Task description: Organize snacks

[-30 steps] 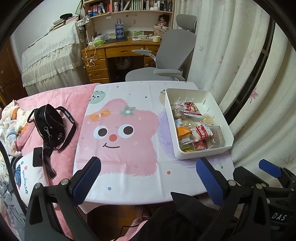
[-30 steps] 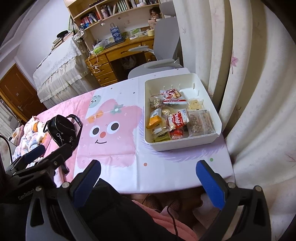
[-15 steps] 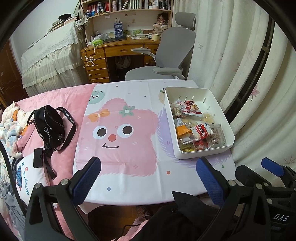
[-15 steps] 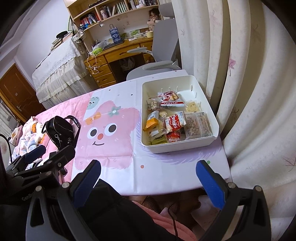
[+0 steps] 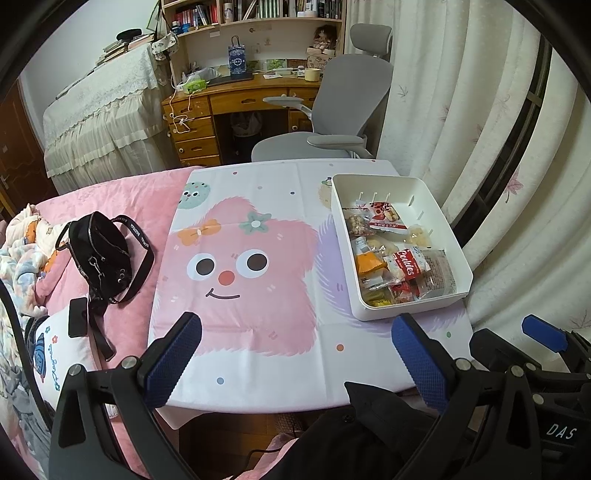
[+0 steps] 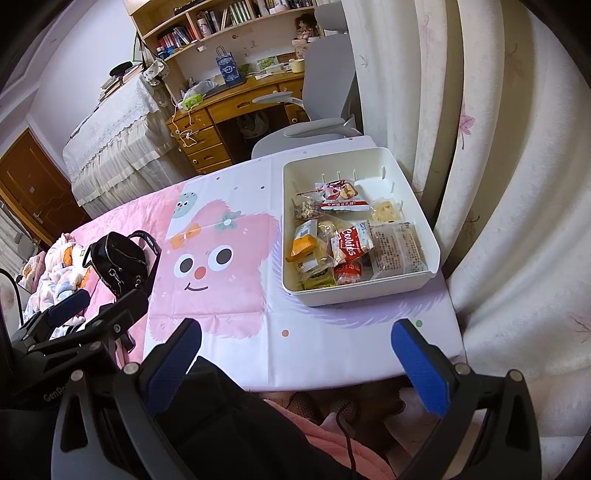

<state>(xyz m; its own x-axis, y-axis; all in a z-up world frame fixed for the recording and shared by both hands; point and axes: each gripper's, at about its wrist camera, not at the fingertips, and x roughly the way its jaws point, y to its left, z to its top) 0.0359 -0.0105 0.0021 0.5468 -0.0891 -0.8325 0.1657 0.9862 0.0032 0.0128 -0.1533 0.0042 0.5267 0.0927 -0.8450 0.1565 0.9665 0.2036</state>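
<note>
A wooden desk (image 5: 240,99) with drawers stands under bookshelves (image 5: 255,11); a grey office chair (image 5: 340,107) sits before it. Pale floral curtains (image 5: 461,110) hang right; a lace-draped bed (image 5: 103,122) lies left.

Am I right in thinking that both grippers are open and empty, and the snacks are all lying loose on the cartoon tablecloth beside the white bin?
Not quite. The left gripper and right gripper are open and empty, but the snacks lie inside the white bin, not loose on the cartoon tablecloth. The right wrist view shows it most clearly; the cloth beside the bin carries no packets.
</note>
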